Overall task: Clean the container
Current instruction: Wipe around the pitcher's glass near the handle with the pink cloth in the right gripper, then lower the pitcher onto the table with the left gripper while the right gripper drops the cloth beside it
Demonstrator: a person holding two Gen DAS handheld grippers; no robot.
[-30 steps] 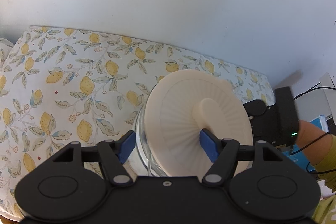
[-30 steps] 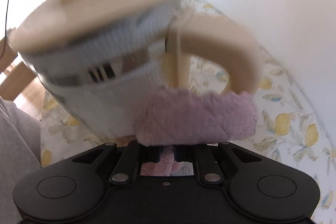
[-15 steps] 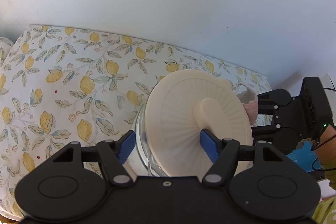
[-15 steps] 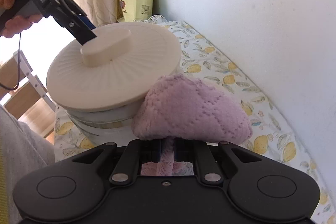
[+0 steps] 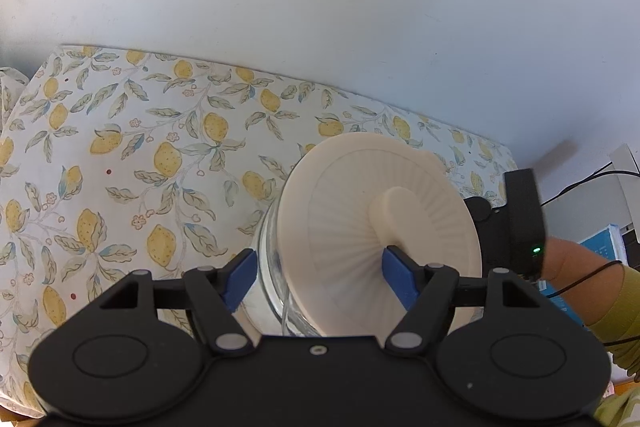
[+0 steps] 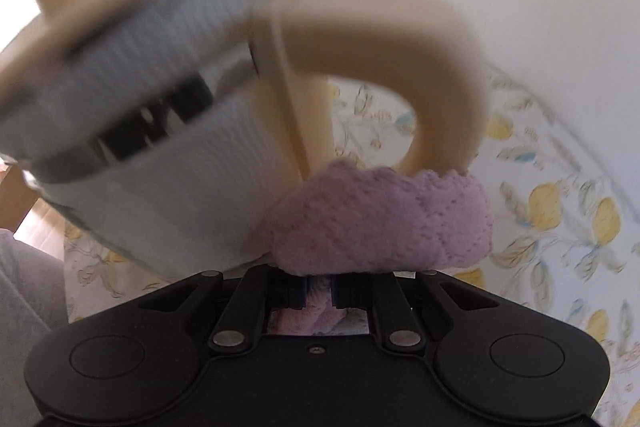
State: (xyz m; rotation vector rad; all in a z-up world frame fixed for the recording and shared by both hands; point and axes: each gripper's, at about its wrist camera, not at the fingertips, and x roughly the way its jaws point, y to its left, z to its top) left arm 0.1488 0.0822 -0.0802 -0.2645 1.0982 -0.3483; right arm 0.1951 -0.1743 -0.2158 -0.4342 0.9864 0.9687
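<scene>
Two grippers are in play: the container on the lemon-print tablecloth is clamped by the left gripper, while a pink cloth is pinched in the right gripper near the handle. Wiping looks underway, not finished.

The left wrist view looks steeply down from just behind its own black gripper body, which fills the lower frame, across a lemon-print tablecloth to a white wall in the upper half. The right wrist view sits very close, low beside the container, blurred, facing its cream handle with the wall at upper right. Both views share the container, its ribbed lid, the tablecloth and the wall; the right gripper's back shows at the left view's right edge.
</scene>
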